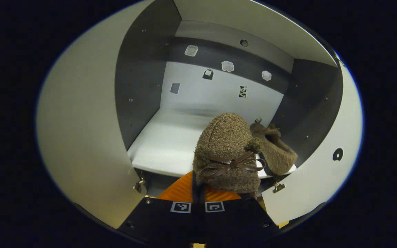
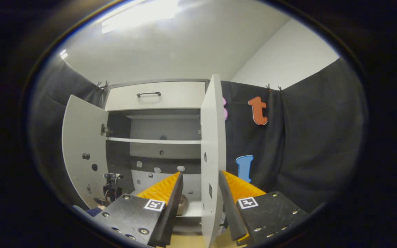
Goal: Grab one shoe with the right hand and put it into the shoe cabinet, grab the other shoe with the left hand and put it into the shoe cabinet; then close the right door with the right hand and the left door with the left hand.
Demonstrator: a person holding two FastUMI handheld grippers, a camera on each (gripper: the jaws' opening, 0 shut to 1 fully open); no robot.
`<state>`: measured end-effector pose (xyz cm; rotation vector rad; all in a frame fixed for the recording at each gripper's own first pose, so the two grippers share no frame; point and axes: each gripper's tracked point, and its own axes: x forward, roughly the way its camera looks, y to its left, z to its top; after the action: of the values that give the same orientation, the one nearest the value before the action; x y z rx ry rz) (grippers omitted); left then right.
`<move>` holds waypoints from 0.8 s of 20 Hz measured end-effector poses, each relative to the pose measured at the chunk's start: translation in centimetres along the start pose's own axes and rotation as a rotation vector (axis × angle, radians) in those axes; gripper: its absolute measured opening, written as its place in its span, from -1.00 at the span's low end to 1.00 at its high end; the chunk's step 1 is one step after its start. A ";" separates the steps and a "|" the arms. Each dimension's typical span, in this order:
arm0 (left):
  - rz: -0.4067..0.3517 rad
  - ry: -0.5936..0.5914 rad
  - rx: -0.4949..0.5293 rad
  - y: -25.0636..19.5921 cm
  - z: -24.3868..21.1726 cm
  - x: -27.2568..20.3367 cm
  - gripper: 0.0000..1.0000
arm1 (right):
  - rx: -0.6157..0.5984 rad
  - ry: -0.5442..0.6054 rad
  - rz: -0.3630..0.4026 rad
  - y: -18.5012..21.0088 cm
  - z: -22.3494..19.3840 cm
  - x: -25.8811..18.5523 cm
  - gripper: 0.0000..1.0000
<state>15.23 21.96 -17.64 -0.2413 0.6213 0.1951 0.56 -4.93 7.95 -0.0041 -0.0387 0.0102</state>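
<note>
White cabinet interior (image 1: 171, 144) is seen at frame centre. Second shoe (image 1: 226, 153) is pinched in the left tool (image 1: 198, 203) at the shelf edge, beside the first shoe (image 1: 275, 150) already placed lower right. Right tool (image 2: 200, 206) is held spread, straddling the right door (image 2: 212, 155), presumably to push it.

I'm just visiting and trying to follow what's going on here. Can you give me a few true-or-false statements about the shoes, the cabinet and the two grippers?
1. One shoe already lies on the cabinet shelf. True.
2. The left gripper is empty. False: it is shut on the other shoe, at the shelf's front edge.
3. Both cabinet doors are closed. False: the left door and right door stand open.
4. The right gripper is open, its fingers either side of the right door's edge. True.
5. The drawer above the doors is pulled out. False: it looks shut.
</note>
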 end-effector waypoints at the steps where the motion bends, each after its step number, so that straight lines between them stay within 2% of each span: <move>1: 0.001 -0.004 0.004 0.0 0.8 0.8 -0.99 | 0.000 -0.001 -0.010 -0.3 0.1 -0.2 0.24; 8: 0.019 -0.023 0.016 -0.6 5.5 6.1 -0.99 | -0.020 0.004 -0.114 -3.3 0.1 -0.9 0.24; 16: 0.056 0.016 0.046 -0.4 5.8 10.3 -0.99 | -0.045 0.025 -0.196 -5.6 -0.5 -1.3 0.24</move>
<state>26.69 24.34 -19.14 -0.1810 0.6484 0.2324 -0.69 -10.57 7.46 -0.0457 -0.0145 -0.1863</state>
